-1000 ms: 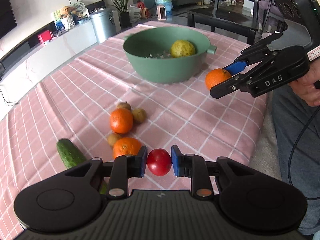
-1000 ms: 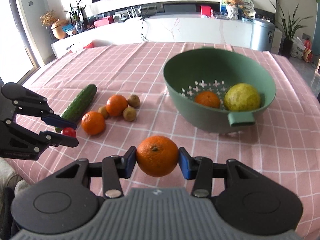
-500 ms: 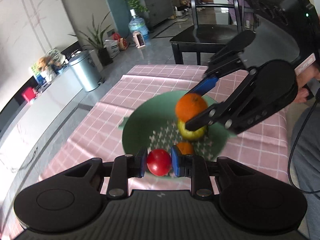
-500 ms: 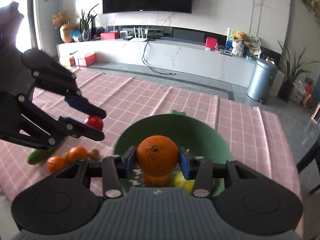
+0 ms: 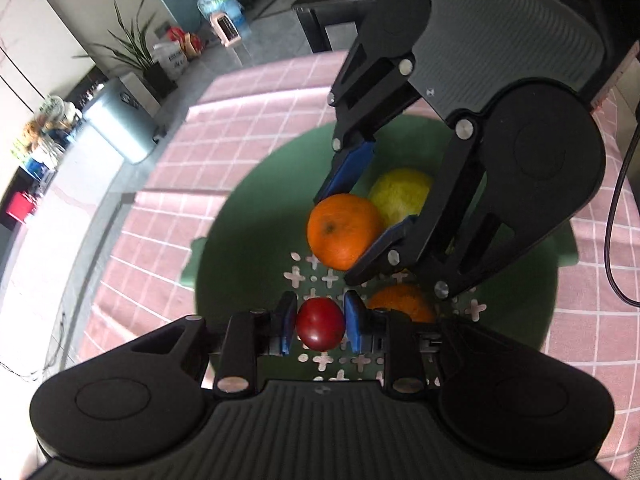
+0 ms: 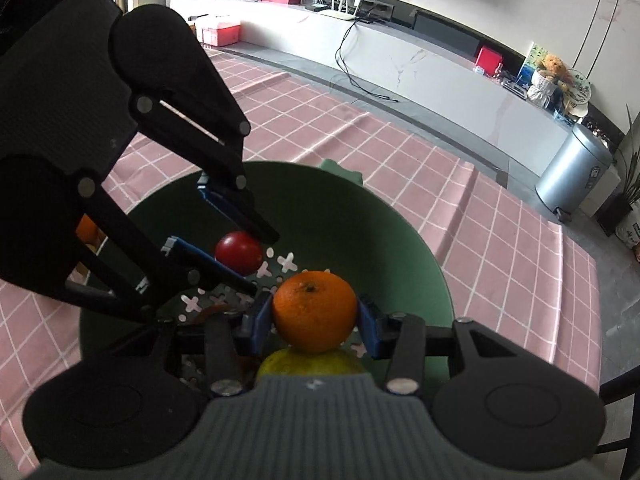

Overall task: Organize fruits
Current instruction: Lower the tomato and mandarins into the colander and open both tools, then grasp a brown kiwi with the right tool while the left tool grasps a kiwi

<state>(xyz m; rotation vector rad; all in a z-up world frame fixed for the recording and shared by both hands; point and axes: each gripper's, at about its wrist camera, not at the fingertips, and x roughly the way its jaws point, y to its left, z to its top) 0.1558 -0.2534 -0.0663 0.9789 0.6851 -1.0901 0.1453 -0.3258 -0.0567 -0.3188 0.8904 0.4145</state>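
Observation:
Both grippers hang over the green colander bowl (image 5: 240, 216), which stands on the pink checked cloth. My left gripper (image 5: 320, 322) has a small red tomato (image 5: 320, 328) between its blue pads, which still touch it as the jaws are opening. My right gripper (image 6: 314, 316) is shut on an orange (image 6: 314, 308), just above a yellow fruit (image 6: 312, 364) lying in the bowl (image 6: 360, 232). In the left wrist view the right gripper (image 5: 340, 236) holds that orange (image 5: 336, 228) beside the yellow fruit (image 5: 400, 196). A second orange (image 5: 400, 304) rests on the bowl's floor.
The two grippers are close together inside the bowl's rim. One more orange (image 6: 86, 228) shows on the cloth behind the left gripper's arm. A metal bin (image 6: 572, 168) stands on the floor past the table's far edge. A black cable (image 5: 612, 220) hangs at the right.
Both grippers have carried their fruit from the table's near side to over the bowl and lower into it. They now stand closer together.

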